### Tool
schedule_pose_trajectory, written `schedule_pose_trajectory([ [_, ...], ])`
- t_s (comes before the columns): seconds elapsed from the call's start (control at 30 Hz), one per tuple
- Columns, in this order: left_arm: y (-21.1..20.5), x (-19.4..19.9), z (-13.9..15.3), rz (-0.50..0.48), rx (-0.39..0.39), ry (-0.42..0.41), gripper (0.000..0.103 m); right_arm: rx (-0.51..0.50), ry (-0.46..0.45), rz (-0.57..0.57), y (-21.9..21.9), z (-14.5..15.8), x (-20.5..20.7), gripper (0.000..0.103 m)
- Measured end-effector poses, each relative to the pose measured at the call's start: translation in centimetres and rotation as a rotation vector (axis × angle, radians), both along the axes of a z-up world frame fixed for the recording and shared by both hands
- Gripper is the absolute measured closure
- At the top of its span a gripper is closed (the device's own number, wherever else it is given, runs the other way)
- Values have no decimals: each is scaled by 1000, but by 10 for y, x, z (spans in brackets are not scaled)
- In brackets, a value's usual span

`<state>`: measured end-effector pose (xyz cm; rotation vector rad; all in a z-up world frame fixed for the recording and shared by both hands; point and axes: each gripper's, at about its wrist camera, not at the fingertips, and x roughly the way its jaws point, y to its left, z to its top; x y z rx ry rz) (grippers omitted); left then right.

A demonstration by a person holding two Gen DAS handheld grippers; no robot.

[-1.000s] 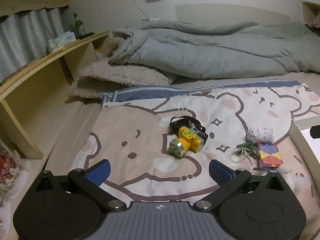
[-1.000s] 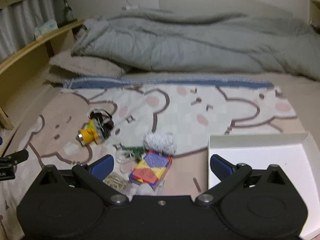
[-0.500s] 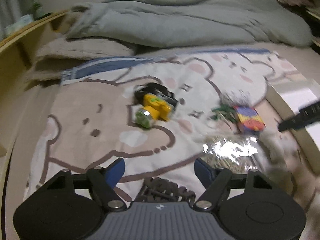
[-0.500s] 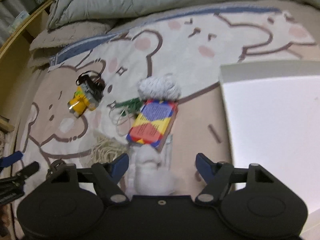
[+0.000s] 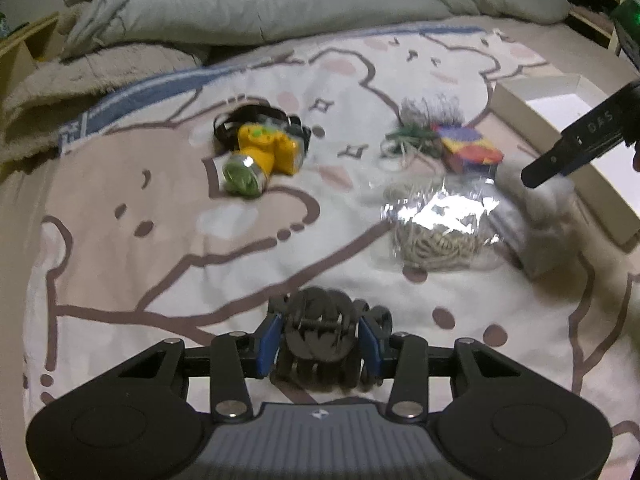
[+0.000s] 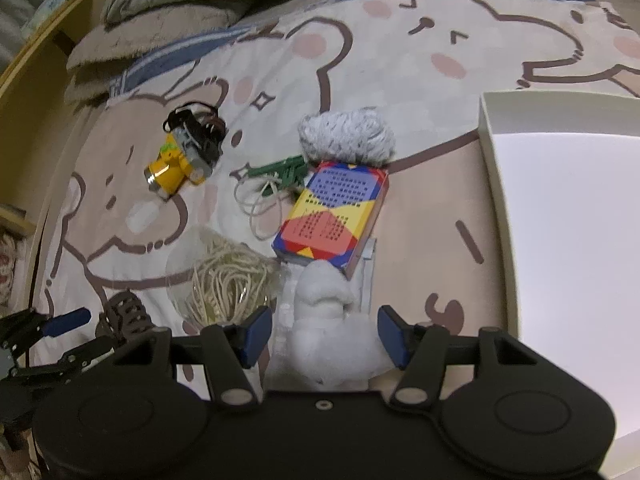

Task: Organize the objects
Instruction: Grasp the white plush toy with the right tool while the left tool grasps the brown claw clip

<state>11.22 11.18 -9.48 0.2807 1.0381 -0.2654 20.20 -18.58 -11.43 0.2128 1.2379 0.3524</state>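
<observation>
Closing both grippers, we pinch the dark hair claw (image 5: pixel 322 330) with the left gripper (image 5: pixel 320 344) while the right gripper (image 6: pixel 324 334) brackets the white plush (image 6: pixel 324 320), pads not yet touching, for boxing.

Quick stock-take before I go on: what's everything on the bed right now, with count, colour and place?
Hair claw clip: 1, dark brown, between left gripper's pads.
Plush toy: 1, white, between right gripper's fingers.
Headlamp: 1, yellow, left on blanket.
Bagged cord: 1, cream, beside plush.
Patterned box: 1, multicoloured, centre.
Yarn ball: 1, grey-white, above box.
Green clips: bunch, count unclear.
Tray: 1, white, right.
Left gripper: closing on clip.
Right gripper: closing round plush.
</observation>
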Motion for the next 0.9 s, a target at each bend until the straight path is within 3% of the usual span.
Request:
schedule_pose_trajectory([
  [0.07,-1,1,-4,-8,-10,6,55,-1,4,17,2,-2,0,43],
  [0.2,-9,5,-7,-32,-9,8,36,-18,5,53,8,-5,0,43],
  [0.27,-14,7,-10,-36,16,12,36,-33,5,64,10,-7,-1,43],
  [0.37,-19,10,-13,-27,55,30,40,-46,8,87,12,-10,-1,59],
  [0.47,-20,11,-11,-15,67,32,47,-53,-3,112,13,-8,-3,67],
  [0.67,-18,9,-5,32,57,49,59,-68,-59,145,12,5,-7,69],
  [0.9,-18,8,0,93,47,51,60,-62,-110,126,3,20,-8,69],
])
